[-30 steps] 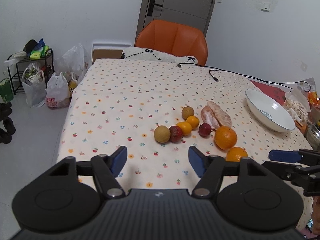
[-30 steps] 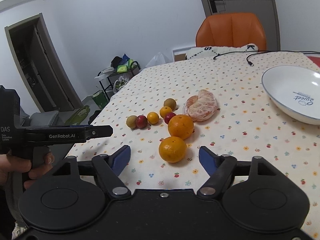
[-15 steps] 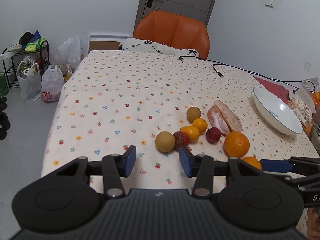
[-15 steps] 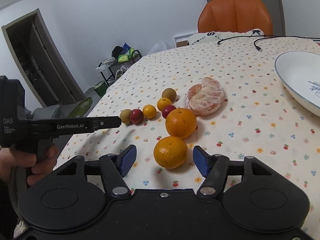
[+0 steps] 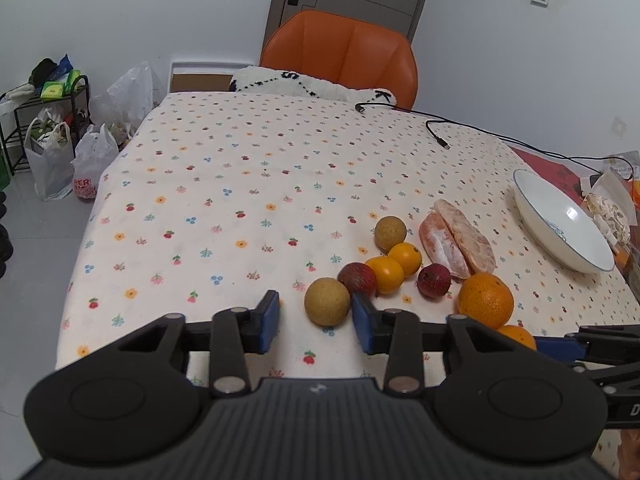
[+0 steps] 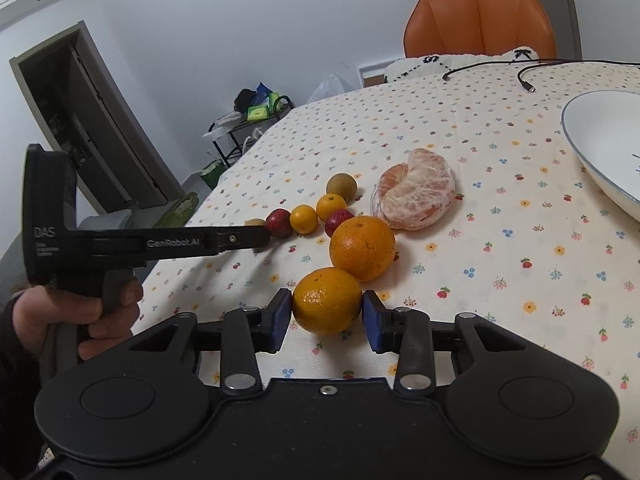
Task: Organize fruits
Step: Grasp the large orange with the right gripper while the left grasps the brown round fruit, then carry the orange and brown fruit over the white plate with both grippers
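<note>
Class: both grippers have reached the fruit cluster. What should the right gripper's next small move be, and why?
Probably close on the nearest orange. The right gripper has its pads on either side of the orange, apparently with slight gaps, so it sits centred between them. The white bowl is empty and seems the likely destination.

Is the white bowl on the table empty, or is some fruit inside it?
Empty: the white bowl shows only its bare inside with a small blue print.

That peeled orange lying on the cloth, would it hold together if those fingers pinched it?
Probably not well. The peeled orange has no rind and its segments are already splitting apart, so it would likely squash or separate. Lying flat on the tablecloth, it seems unlikely to roll.
</note>
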The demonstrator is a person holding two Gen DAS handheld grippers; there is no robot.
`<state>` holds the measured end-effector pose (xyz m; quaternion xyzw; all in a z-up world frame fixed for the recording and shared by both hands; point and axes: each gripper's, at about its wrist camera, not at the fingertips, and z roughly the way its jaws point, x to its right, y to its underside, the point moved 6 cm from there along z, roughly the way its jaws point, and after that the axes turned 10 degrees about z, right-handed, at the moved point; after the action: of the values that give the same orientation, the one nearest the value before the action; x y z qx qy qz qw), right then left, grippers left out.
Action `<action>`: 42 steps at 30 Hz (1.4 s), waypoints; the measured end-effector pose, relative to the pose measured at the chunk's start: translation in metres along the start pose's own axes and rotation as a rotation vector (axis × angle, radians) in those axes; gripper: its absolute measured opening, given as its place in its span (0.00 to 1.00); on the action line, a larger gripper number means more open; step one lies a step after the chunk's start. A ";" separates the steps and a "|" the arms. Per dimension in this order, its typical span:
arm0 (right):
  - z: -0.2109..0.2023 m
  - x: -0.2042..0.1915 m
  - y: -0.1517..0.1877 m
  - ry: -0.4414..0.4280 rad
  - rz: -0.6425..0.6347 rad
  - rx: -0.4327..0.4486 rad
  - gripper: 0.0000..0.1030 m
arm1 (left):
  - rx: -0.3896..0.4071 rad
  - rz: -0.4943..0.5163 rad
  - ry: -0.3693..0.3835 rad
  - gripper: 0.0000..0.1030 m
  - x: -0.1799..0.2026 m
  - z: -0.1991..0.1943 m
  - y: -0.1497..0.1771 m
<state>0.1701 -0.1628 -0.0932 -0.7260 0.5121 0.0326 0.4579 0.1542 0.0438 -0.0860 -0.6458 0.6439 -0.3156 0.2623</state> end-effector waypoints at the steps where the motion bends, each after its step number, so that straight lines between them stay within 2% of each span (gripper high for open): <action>1: -0.002 0.000 0.000 -0.004 0.001 0.002 0.35 | -0.002 -0.002 0.005 0.24 0.000 0.000 0.000; 5: -0.008 0.000 -0.004 -0.017 0.001 0.014 0.35 | -0.003 -0.014 0.013 0.22 0.000 -0.001 -0.002; 10: -0.020 0.001 -0.011 -0.028 0.008 0.047 0.35 | 0.033 -0.001 0.018 0.22 0.004 -0.014 -0.013; 19: -0.046 0.014 -0.027 -0.006 0.028 0.116 0.35 | 0.086 0.045 0.059 0.22 0.030 -0.031 -0.036; 42: -0.098 0.085 -0.045 0.158 0.137 0.282 0.35 | 0.130 0.171 0.225 0.22 0.129 -0.012 -0.081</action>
<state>0.2040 -0.2889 -0.0516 -0.6184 0.5941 -0.0657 0.5101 0.1959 -0.0813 -0.0089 -0.5310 0.7000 -0.4035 0.2553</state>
